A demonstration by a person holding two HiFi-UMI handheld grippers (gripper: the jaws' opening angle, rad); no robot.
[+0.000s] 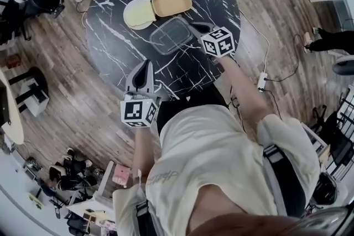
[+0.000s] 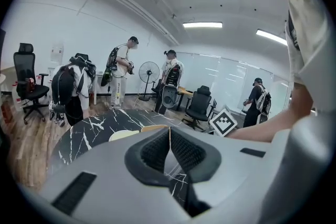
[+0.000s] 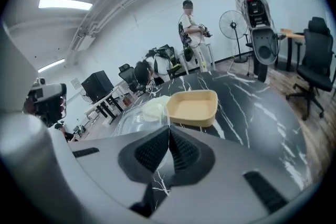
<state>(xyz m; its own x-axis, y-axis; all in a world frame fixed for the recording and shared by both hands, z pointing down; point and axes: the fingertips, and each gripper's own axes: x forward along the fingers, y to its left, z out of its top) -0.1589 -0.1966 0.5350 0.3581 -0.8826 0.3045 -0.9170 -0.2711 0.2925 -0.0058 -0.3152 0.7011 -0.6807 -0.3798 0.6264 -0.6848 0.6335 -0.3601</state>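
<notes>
the round black marble table (image 1: 110,41) fills the upper middle of the head view. near its centre lies the clear container (image 1: 166,37), shallow and see-through, with the tan tray (image 1: 172,1) just beside it at 12 o'clock and a pale round plate (image 1: 135,12) at its 10 o'clock; the plate's edge meets the tray, touching or tucked under, i cannot tell which. the right gripper (image 1: 192,28) comes in from the container's 3 o'clock, jaws pressed together on its thin near rim, as its own view suggests. the left gripper (image 1: 145,63) hangs over bare tabletop at the container's 7 o'clock, well apart from it, jaws closed on nothing. the risk, as i judge it, lies in that one-corner pinch: the smooth plastic could slip out of the pads, or the container could tilt and swing about the grip and knock the tan tray and plate at 12 o'clock.
</notes>
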